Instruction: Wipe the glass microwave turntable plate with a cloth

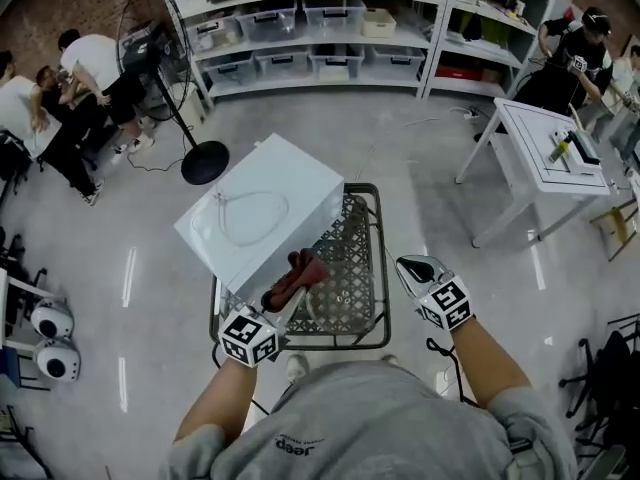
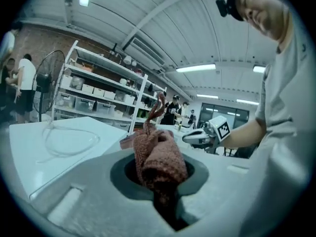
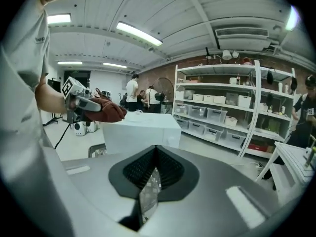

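The clear glass turntable plate (image 1: 250, 215) lies flat on top of a white microwave (image 1: 295, 173); in the left gripper view the plate (image 2: 69, 139) shows at the left. My left gripper (image 1: 292, 286) is shut on a red-brown cloth (image 1: 300, 269), held at the microwave's near right corner, short of the plate. The bunched cloth (image 2: 160, 159) fills its jaws. My right gripper (image 1: 412, 266) hovers to the right over the cart, apart from everything, jaws together and holding nothing. From the right gripper view, the left gripper (image 3: 91, 104) and cloth (image 3: 112, 111) sit before the microwave (image 3: 143, 132).
The microwave rests on a metal mesh cart (image 1: 362, 268). A standing fan (image 1: 160, 43) is at the back left, storage shelves (image 1: 320, 28) along the back, a white table (image 1: 545, 153) at the right. People stand at the far left and far right.
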